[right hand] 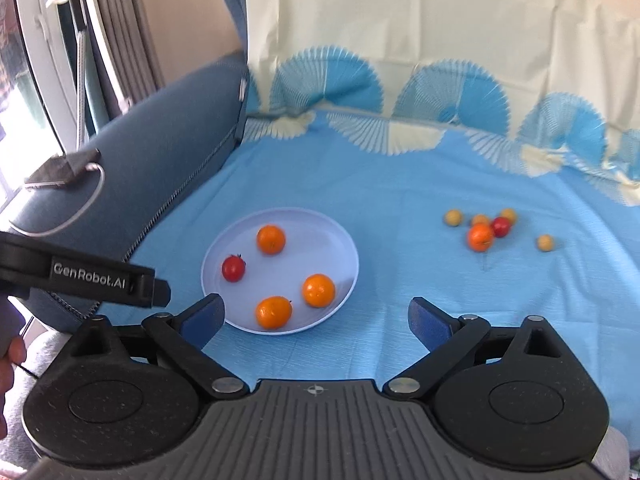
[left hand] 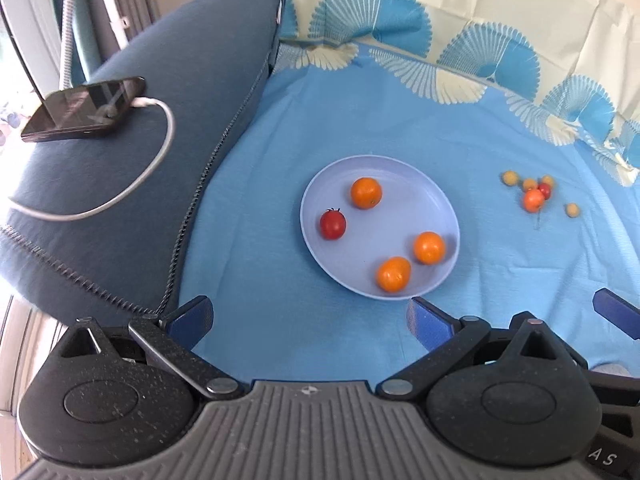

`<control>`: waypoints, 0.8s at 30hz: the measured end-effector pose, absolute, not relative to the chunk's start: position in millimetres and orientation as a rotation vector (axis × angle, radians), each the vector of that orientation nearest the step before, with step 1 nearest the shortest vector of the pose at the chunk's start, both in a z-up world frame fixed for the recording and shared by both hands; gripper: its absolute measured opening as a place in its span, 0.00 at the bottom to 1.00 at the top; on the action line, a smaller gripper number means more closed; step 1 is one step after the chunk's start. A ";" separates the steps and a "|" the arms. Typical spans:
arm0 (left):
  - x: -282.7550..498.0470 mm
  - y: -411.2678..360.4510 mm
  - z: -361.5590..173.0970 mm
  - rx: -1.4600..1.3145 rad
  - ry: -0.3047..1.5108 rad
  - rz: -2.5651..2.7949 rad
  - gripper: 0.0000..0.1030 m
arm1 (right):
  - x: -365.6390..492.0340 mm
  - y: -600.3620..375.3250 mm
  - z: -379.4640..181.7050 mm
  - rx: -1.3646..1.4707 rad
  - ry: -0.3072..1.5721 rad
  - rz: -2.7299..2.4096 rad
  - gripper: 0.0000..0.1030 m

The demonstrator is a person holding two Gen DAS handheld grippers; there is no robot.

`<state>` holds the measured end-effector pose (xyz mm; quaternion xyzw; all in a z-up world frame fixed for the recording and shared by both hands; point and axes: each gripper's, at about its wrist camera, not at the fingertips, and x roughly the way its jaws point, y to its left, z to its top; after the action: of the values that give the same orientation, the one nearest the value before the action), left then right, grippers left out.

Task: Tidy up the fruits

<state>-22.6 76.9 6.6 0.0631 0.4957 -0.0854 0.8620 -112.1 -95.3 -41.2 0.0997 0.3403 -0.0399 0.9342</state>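
Note:
A pale lilac plate (left hand: 440,204) (right hand: 340,240) lies on the blue cloth. It holds three orange fruits (left hand: 366,193) (right hand: 271,239) and one red cherry tomato (left hand: 332,224) (right hand: 233,267). A loose cluster of small fruits (left hand: 534,199) (right hand: 481,237) lies on the cloth to the plate's right: an orange one, a red one and several yellowish ones. My left gripper (left hand: 310,320) hovers in front of the plate, open, with nothing between its fingers. Open and empty too, my right gripper (right hand: 316,318) stands by the plate's near edge. The left gripper's body (right hand: 104,278) shows at the left of the right wrist view.
A blue sofa arm (left hand: 140,200) (right hand: 160,152) rises left of the cloth, carrying a black phone (left hand: 86,108) (right hand: 60,170) on a white cable (left hand: 160,152). A cream and blue patterned cover (left hand: 460,12) drapes the backrest behind. A person's hand (right hand: 10,364) shows at the far left.

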 end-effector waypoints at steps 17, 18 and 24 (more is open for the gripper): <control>-119.9 83.4 59.8 0.142 0.877 -0.219 1.00 | -221.0 -71.8 -1.1 0.186 0.511 -0.124 0.99; -122.6 83.7 60.7 0.142 0.873 -0.219 1.00 | -224.9 -71.8 0.1 0.187 0.506 -0.126 0.99; -131.4 88.2 65.5 0.142 0.852 -0.215 1.00 | -234.8 -71.2 4.5 0.196 0.494 -0.134 0.99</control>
<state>-131.4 88.2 65.5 0.0687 0.4119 -0.1041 0.9027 -234.8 -71.2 4.5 0.0967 0.2437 -0.0663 0.9627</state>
